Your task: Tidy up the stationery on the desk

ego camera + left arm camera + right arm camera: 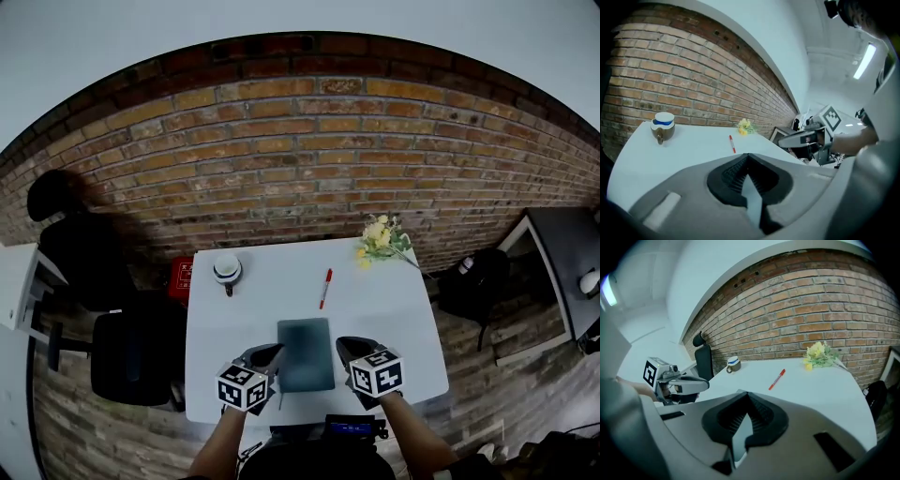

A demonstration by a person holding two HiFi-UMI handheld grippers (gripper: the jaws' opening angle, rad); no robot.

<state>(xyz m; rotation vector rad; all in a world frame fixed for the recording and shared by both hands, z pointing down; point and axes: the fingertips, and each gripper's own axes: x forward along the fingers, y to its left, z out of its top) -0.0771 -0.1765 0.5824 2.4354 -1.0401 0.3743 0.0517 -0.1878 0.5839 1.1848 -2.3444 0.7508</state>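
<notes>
A red pen (324,288) lies on the white table (394,309) beyond a dark teal notebook (306,353). My left gripper (273,355) hangs at the notebook's left edge and my right gripper (346,348) at its right edge, both above the table. The left gripper view shows its jaws (748,159) shut with nothing between them, and the pen (732,143) far ahead. Likewise in the right gripper view the jaws (747,397) are shut and empty, with the pen (776,379) ahead. Neither gripper view shows the notebook.
A mug (227,270) stands at the table's far left and yellow flowers (379,238) at the far right corner. A black chair (139,354) and a red box (181,277) are left of the table, a black bag (473,281) right of it. A brick wall (300,159) runs behind.
</notes>
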